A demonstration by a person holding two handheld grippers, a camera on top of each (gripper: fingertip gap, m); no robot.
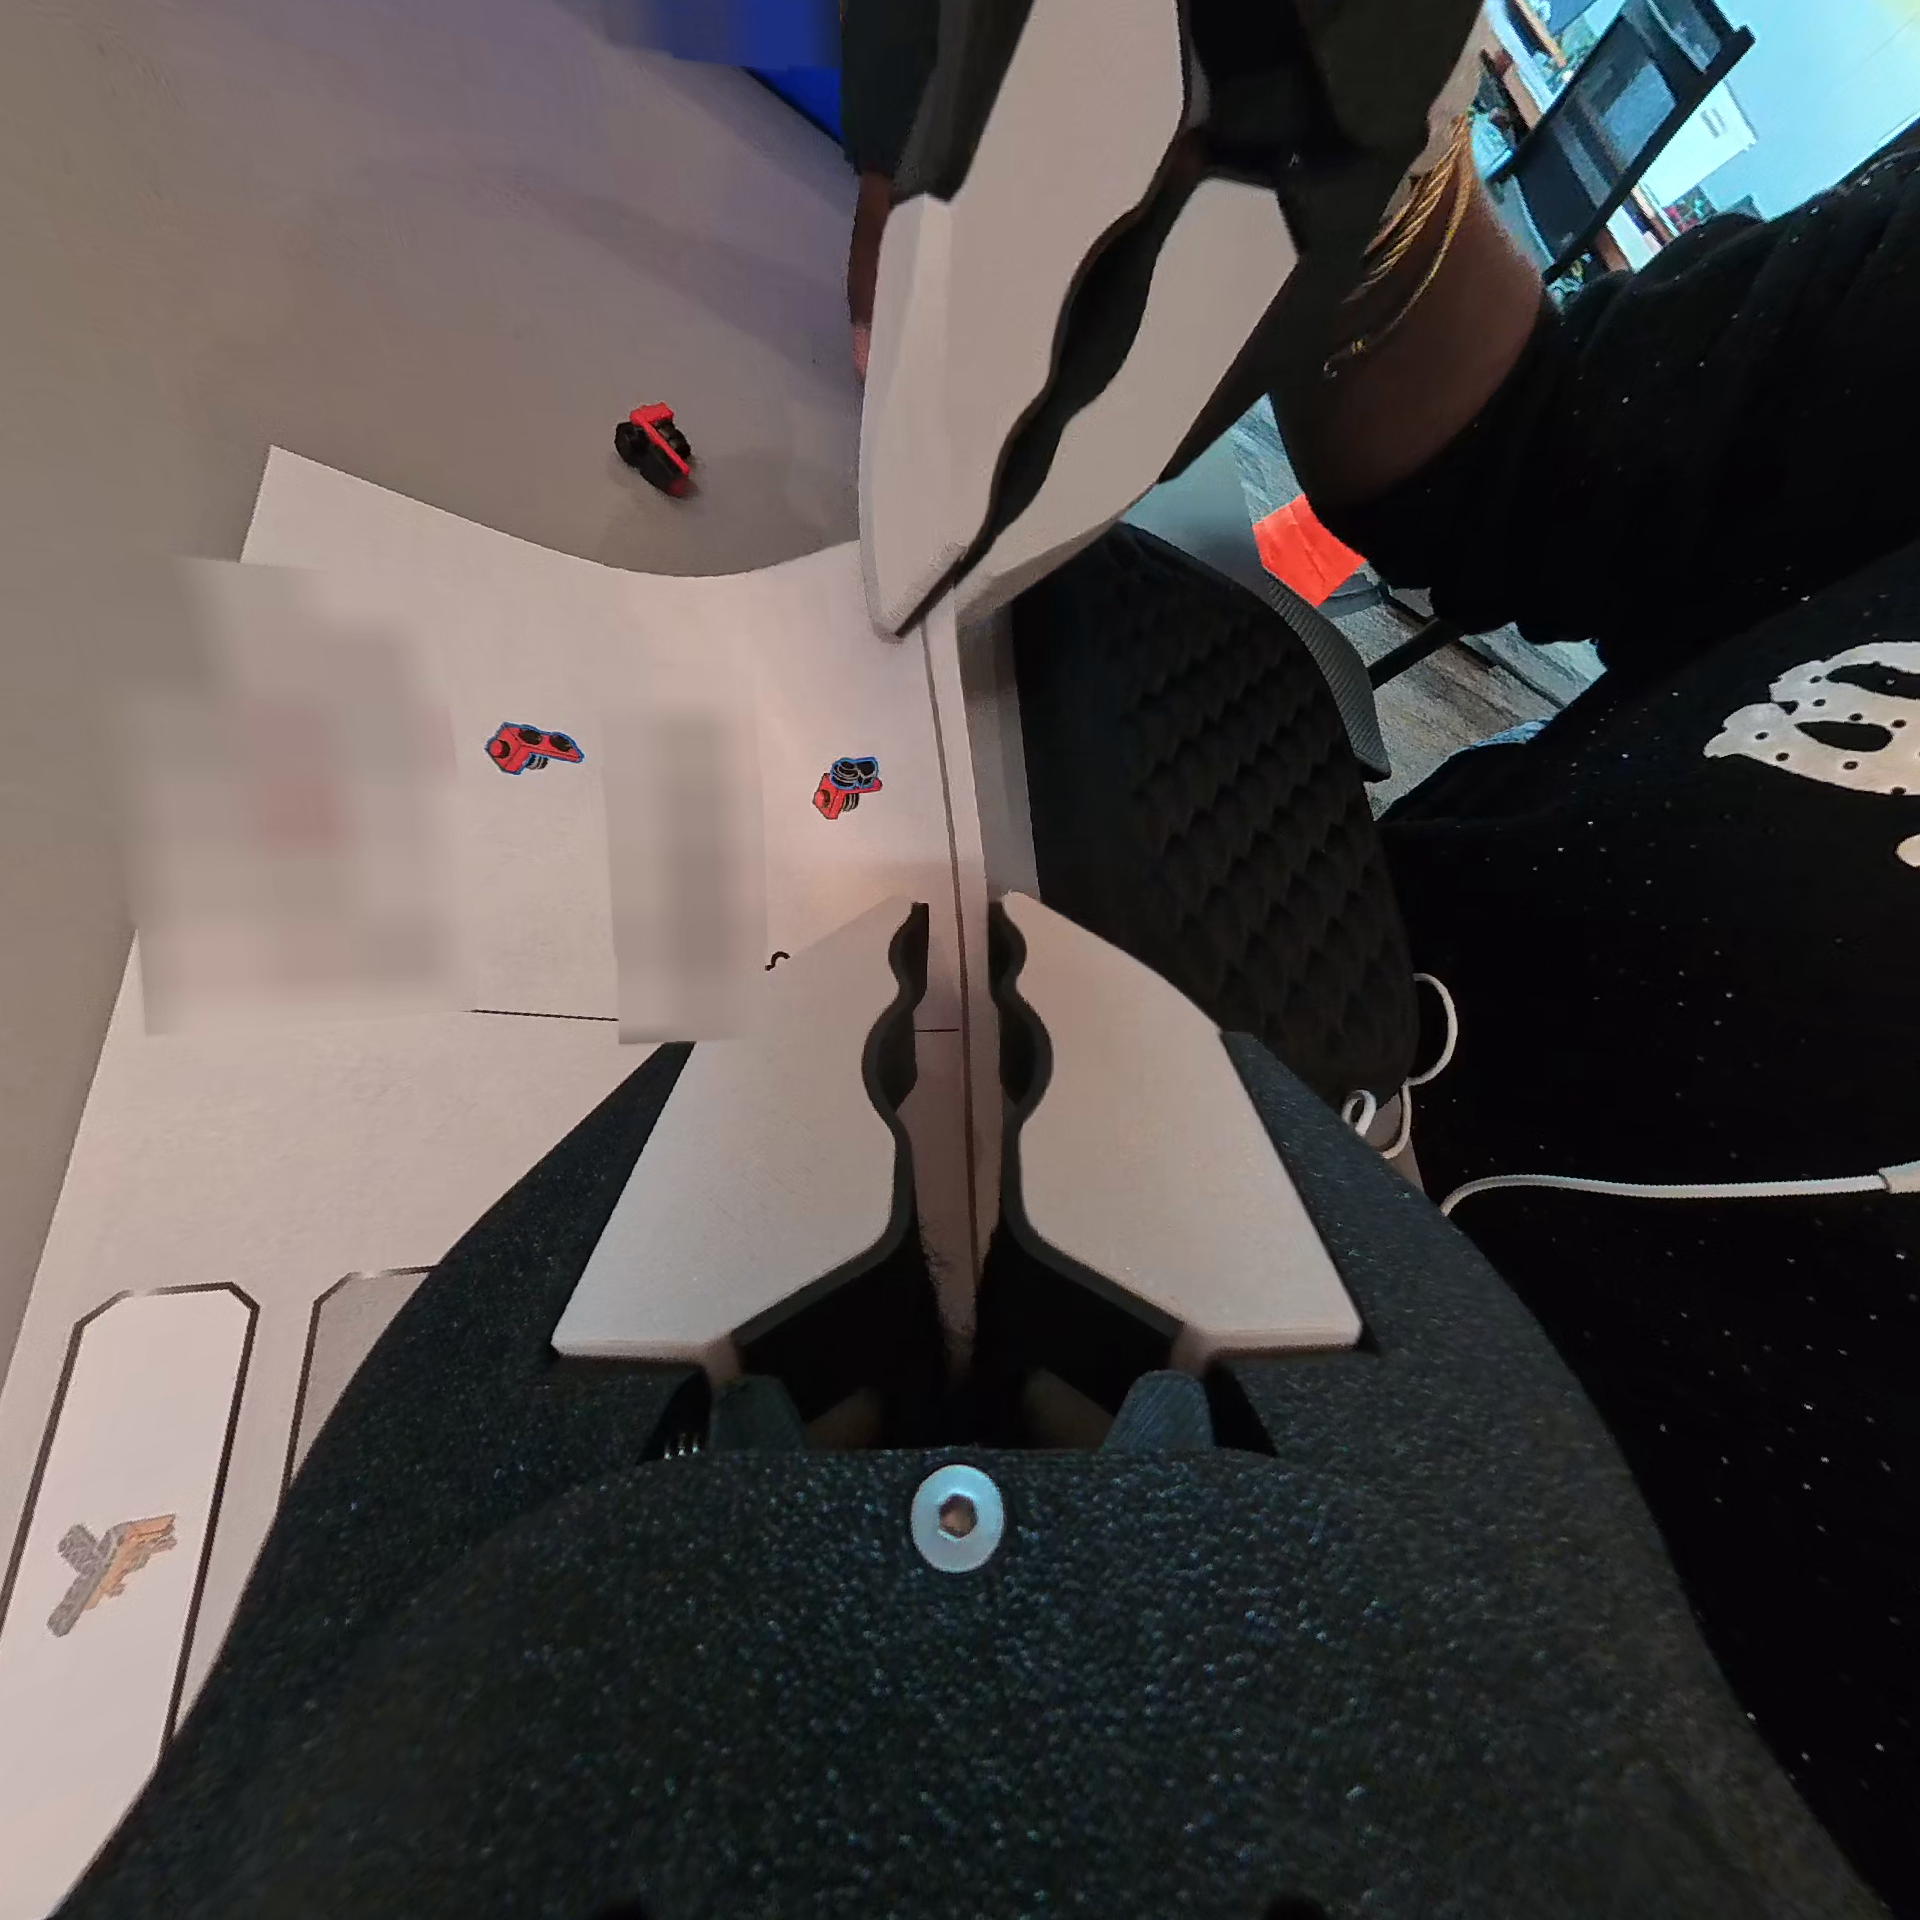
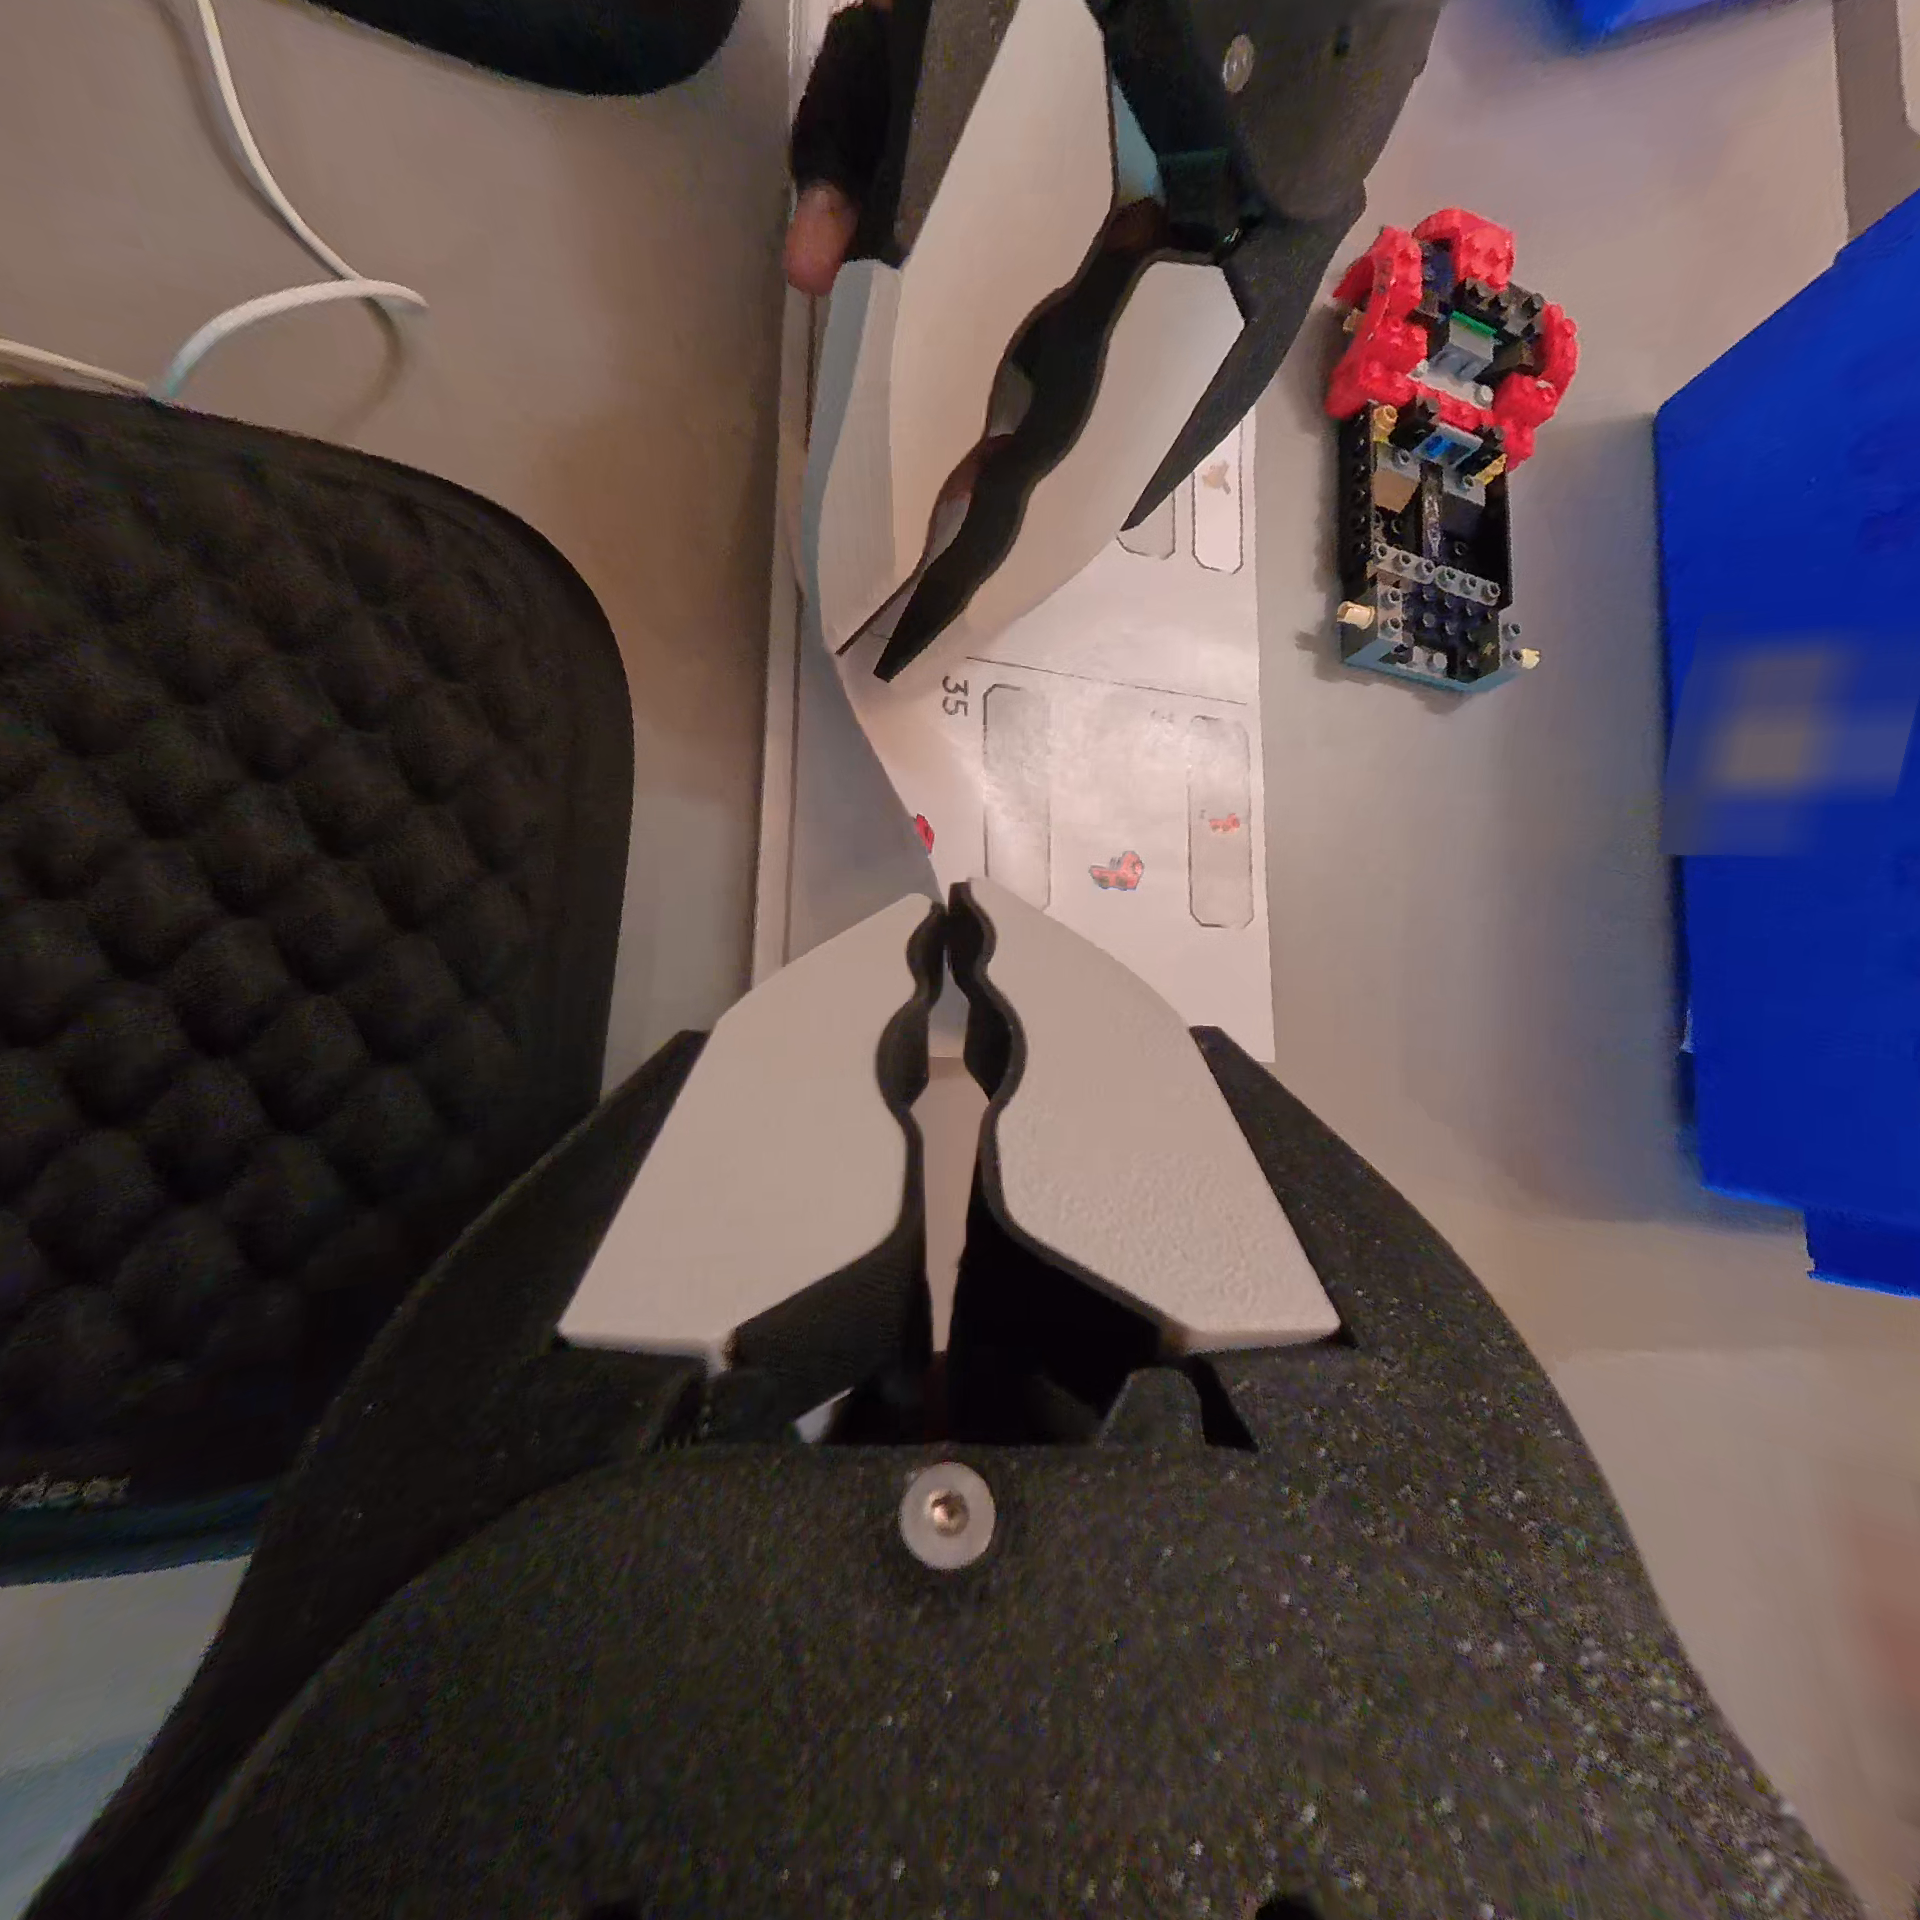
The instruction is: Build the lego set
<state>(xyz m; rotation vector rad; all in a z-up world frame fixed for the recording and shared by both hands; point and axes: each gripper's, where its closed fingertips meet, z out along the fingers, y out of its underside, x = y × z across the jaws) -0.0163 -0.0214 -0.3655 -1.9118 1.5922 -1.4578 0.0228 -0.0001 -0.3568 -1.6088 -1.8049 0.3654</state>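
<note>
Both grippers pinch 1 instruction-booklet page [image 2: 1122,790] at the table's near edge: left gripper [image 1: 956,914], right gripper [image 2: 948,902]. The half-built lego model [image 2: 1439,457] waits beyond the booklet. Judged step: page-turning; next, laying it flat.

Black mesh chair [image 2: 260,883] beside a beige table [image 2: 1455,1039].

Black dimpled-mesh chair seat [image 2: 260,883] sat beside the beige worktop [image 2: 1455,1039] edge. White cable [image 2: 301,281] looped near it on the worktop. Blue plastic bag [image 2: 1808,831] lay at the far side.
</note>
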